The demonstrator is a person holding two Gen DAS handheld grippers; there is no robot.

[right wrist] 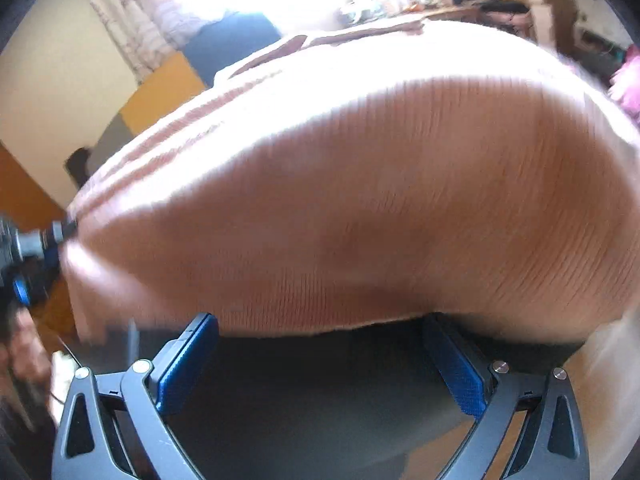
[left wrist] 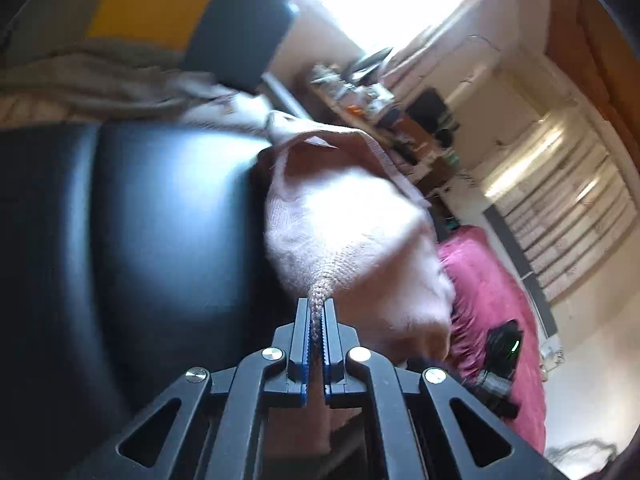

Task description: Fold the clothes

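A pale pink ribbed knit garment [left wrist: 348, 216] hangs stretched in front of my left gripper [left wrist: 318, 304], which is shut on a bunched bit of its edge. The cloth runs up towards a folded hem with a label. In the right wrist view the same garment [right wrist: 360, 200] fills most of the picture, blurred, draped just ahead of my right gripper [right wrist: 320, 324]. Its blue pads [right wrist: 456, 376] stand wide apart with nothing between them; the cloth's lower edge hangs at the fingertips. My left gripper [right wrist: 60, 232] shows at the left edge, holding the garment's corner.
A black padded leather surface [left wrist: 160, 200] lies to the left under the garment. A magenta blanket [left wrist: 488, 288] with a dark device [left wrist: 502, 350] on it lies to the right. Beyond are a cluttered shelf [left wrist: 360, 92], a bright window and yellow and grey cushions [left wrist: 156, 4].
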